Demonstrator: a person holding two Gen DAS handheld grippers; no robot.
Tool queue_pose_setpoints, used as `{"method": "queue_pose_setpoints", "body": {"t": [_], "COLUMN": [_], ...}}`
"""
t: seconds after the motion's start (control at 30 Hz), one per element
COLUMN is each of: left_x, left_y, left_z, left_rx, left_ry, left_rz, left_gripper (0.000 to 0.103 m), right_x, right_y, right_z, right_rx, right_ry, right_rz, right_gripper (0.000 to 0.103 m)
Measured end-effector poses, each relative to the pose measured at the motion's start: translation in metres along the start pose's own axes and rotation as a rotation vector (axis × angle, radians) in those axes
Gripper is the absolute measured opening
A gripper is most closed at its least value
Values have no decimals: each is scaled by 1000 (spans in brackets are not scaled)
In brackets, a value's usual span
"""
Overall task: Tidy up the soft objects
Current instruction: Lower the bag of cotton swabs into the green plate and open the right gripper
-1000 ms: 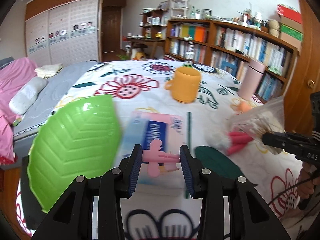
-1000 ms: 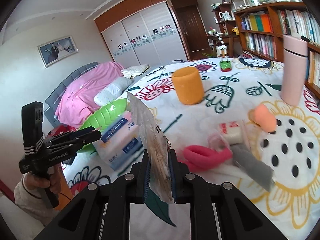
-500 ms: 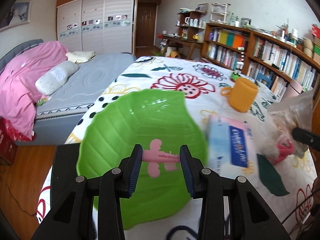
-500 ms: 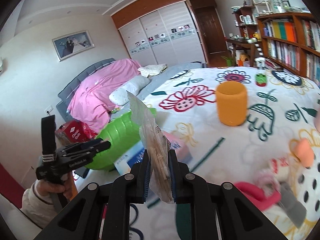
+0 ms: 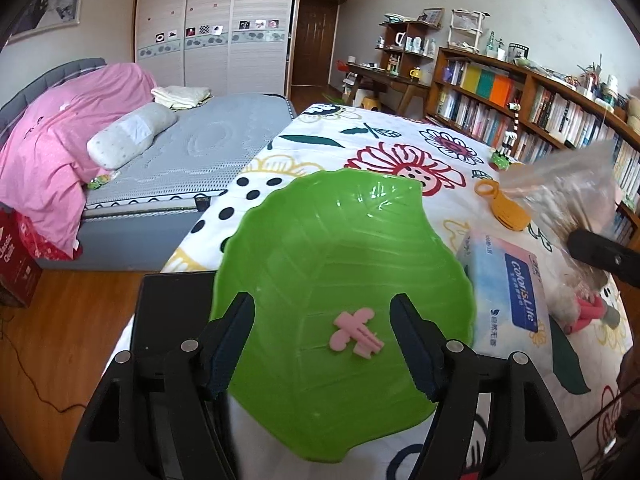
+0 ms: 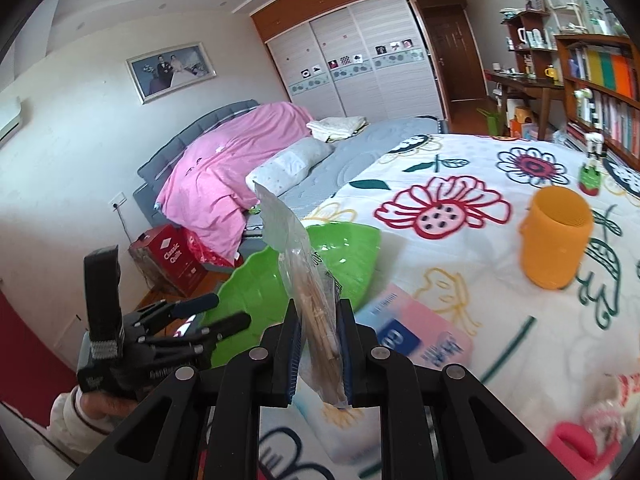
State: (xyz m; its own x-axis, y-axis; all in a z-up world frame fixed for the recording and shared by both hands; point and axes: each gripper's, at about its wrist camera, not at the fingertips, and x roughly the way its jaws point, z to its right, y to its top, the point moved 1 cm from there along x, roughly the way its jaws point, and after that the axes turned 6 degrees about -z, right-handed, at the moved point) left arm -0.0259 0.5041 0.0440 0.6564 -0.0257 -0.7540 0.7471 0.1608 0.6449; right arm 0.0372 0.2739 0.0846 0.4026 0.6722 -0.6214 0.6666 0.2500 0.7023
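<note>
With the pink butterfly-shaped soft piece (image 5: 355, 333) lying released in the green leaf-shaped tray (image 5: 320, 240) at the bed's near edge, left gripper (image 5: 322, 344) spread empty, the right gripper (image 6: 318, 354) clamps a clear bag of sticks (image 6: 308, 280), which next needs carrying over the tray and letting go.

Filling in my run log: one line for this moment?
left gripper: open | pink clip: in green leaf tray | right gripper: shut on plastic bag

Bright even daylight, fisheye-warped dark edges, perhaps motion-blurred lower right corners.
</note>
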Motion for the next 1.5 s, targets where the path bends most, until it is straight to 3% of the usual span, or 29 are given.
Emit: {"method": "queue_pose_setpoints", "body": {"t": [0.13,0.37,0.4,0.47,0.5,0.8,1.1,1.5], "left_x": [-4,-12,-13,-14,-14,-15,-19,-28], "left_y": [-5,-7,-8,-8,-9,-9,-6,-6], "left_z": [-1,-5,-5,-5,-6,-6,6,21], "left_rx": [30,31,30,29,29,34,80,125], "left_ry": [28,13,13,10,9,6,-39,-51], "left_rz": [4,10,11,12,12,12,21,76], "left_gripper": [71,72,73,75,75,75,76,86], "right_x": [16,45,49,55,56,48,29,1], "right_y": [9,19,20,23,24,21,7,-12], "right_z": [-12,-25,-26,-25,-24,-24,-21,-28], "right_rx": [-12,-8,-4,14,27,50,76,65], "right_ry": [13,17,18,20,22,-10,-119,-231], "right_rz": [-17,-47,-53,-58,-56,-29,-8,38], "right_gripper": [18,22,25,50,54,55,55,61]}}
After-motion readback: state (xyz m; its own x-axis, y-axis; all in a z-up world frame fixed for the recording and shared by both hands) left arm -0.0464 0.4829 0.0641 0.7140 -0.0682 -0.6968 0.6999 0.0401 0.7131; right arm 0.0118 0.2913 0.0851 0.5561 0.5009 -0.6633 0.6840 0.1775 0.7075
